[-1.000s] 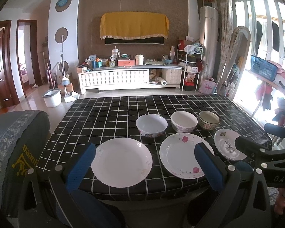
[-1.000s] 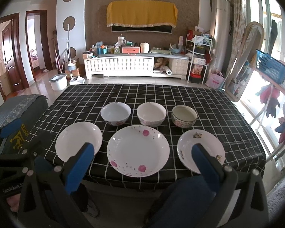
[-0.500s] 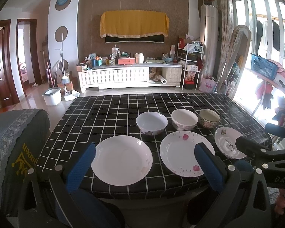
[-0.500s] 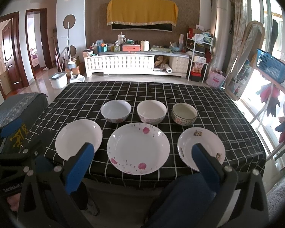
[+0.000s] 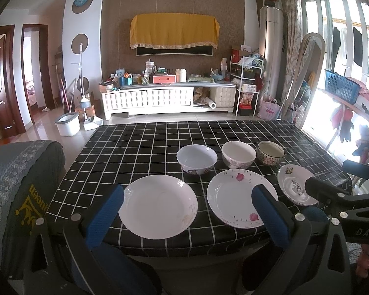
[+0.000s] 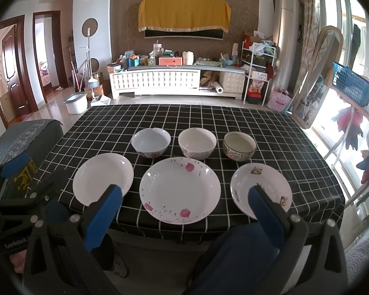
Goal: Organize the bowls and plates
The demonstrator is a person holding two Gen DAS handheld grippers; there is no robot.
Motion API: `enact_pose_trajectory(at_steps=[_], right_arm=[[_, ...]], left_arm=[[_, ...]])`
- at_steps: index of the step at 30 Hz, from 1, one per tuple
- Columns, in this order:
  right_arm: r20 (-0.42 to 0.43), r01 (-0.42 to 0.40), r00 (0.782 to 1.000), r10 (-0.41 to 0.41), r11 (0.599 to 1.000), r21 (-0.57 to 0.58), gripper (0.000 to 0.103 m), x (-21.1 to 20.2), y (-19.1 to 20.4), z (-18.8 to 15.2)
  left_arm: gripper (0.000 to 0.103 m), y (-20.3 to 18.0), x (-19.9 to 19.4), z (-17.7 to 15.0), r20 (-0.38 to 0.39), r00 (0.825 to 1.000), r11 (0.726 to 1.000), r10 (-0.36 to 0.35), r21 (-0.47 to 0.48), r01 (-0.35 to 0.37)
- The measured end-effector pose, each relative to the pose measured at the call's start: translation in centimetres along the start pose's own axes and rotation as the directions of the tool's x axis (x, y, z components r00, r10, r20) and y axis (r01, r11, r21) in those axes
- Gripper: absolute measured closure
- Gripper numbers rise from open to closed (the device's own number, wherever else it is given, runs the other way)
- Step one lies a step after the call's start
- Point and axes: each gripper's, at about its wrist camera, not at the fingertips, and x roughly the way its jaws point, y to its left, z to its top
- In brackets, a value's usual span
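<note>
Both the left claw (image 5: pixel 187 209) and right claw (image 6: pixel 184 205) are held wide apart, empty. Plates (image 6: pixel 180 190) and bowls (image 6: pixel 197 143) are laid near the counter (image 6: pixel 270 127) edge; a glancing pinch could knock one off.

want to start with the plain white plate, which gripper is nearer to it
Left. The left gripper is open right before the plain white round plate; the right gripper faces the pink-flowered plate beside it.

Light: daylight from windows (image 5: pixel 342 49) on my right, blown out | Focus: sharp | Edges: fisheye bending, black vignette corners
</note>
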Motion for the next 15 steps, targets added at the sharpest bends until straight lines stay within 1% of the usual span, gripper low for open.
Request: enact_pose_trajectory(at_steps=[15], right_arm=[[0.001,-0.006,1.0,0.006,1.0,0.003,0.0,-0.08,0.21,0.0]], left_arm=[[0.0,0.34,-0.47,0.43,-0.001,1.0,1.0,-0.001,-0.001,0.001]])
